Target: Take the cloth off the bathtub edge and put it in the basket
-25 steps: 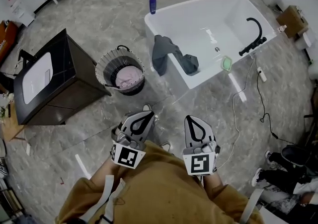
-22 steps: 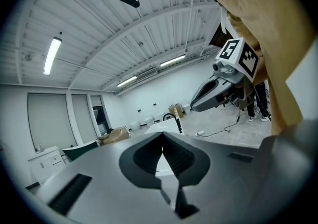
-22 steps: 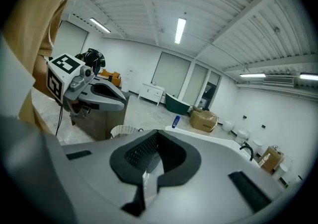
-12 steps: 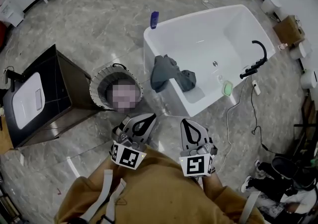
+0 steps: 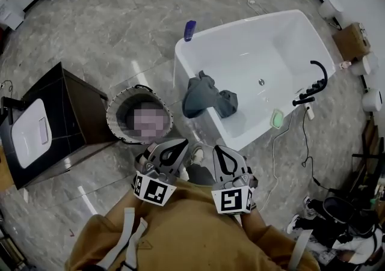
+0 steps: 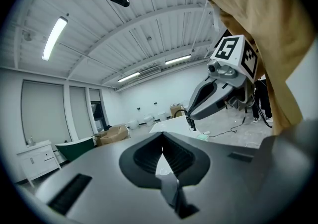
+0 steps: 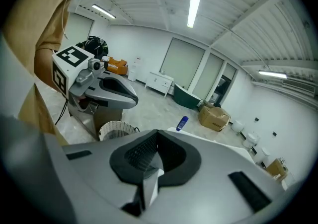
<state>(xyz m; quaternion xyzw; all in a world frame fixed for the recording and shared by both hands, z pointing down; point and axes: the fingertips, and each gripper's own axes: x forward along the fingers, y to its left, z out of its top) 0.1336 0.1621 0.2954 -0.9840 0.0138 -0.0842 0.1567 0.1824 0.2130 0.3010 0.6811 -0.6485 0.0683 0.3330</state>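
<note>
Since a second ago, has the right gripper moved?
Yes. The right gripper, shut, has come nearer the bathtub and the cloth on its rim.

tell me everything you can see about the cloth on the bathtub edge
The dark grey-blue fabric cloth looks soft and crumpled. It is draped across the near rim of the white bathtub. One bunched part hangs down the outer wall and the other sags inside the tub. Only the tub touches it.
</note>
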